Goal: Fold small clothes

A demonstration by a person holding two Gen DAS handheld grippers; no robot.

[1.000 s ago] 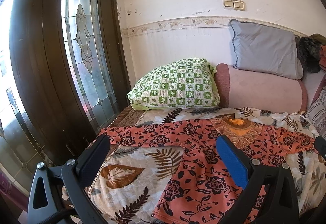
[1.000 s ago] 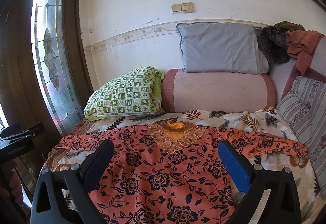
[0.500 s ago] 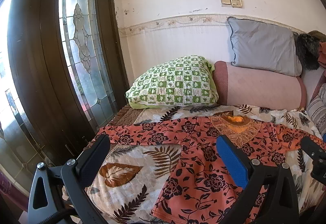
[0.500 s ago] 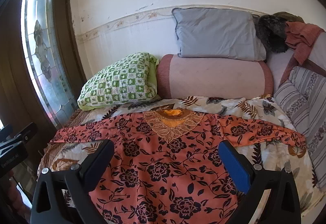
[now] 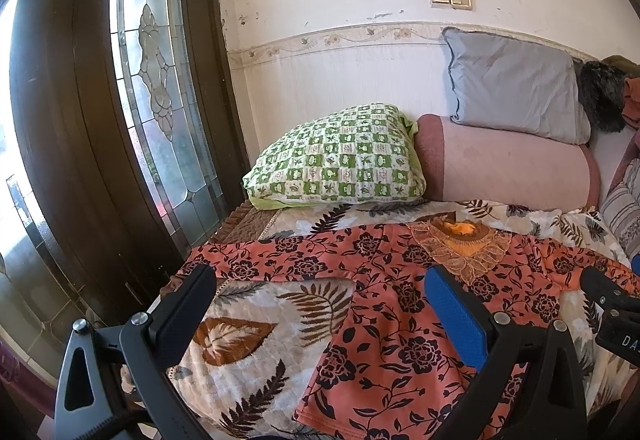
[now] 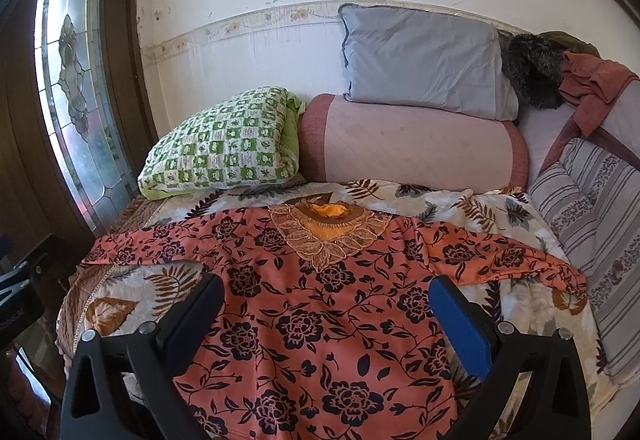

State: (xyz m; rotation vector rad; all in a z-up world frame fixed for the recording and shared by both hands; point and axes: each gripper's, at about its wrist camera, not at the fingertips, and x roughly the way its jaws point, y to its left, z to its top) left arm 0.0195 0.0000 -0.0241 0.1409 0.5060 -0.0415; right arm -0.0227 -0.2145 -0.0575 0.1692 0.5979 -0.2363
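Left wrist view: the left hand-held gripper (image 5: 320, 304) hovers with its fingers wide apart and nothing between them, above the near left part of the bed. The orange long-sleeved blouse with black flower print (image 5: 404, 304) lies spread flat on the leaf-patterned quilted bedspread (image 5: 248, 336), its embroidered neckline at the far side and its left sleeve stretched toward the bed's left edge. At the right edge a dark part of the right hand-held gripper (image 5: 612, 304) shows.

Right wrist view: the right hand-held gripper (image 6: 324, 304) is also spread open and empty, poised over the blouse's body (image 6: 320, 320). The right sleeve (image 6: 508, 260) runs out toward the striped cushion (image 6: 592, 216) and looks rumpled at its cuff.

Nothing is folded yet. The likely trouble: the thin, slippery-looking fabric could be pinched together with the bedspread, dragging it up, or the creased right cuff could bunch and leave a lopsided fold. Uneven pulls by the two sides might skew the blouse.
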